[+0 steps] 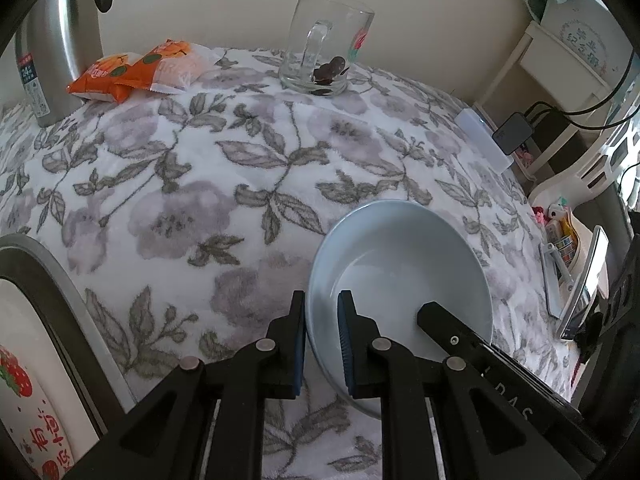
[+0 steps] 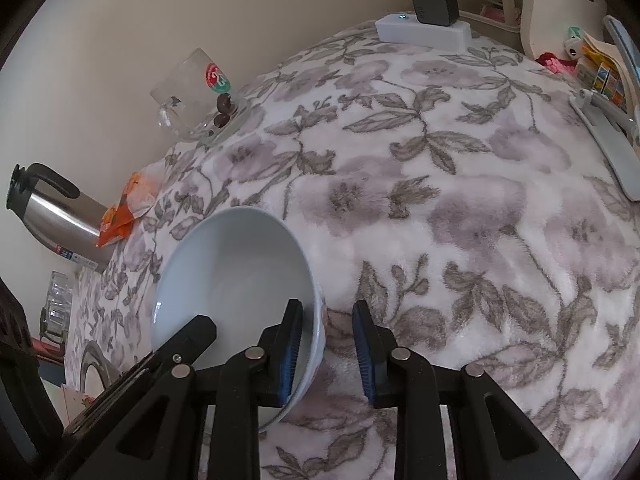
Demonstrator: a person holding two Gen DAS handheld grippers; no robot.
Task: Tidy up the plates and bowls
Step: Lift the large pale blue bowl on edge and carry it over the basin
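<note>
A pale blue bowl rests on the floral cloth, slightly tilted. My left gripper is shut on the bowl's near-left wall, one pad outside and one inside. My right gripper straddles the opposite wall. Its inner pad lies against the inside, while a strip of cloth shows between the outer pad and the bowl. One finger of the other gripper shows inside the bowl in each view. A strawberry-print plate with a grey rim lies at the lower left.
Along the far wall stand a glass mug with dark pieces inside, orange snack packets and a steel thermos. A white power strip lies at the table's right edge, with a cluttered shelf beyond.
</note>
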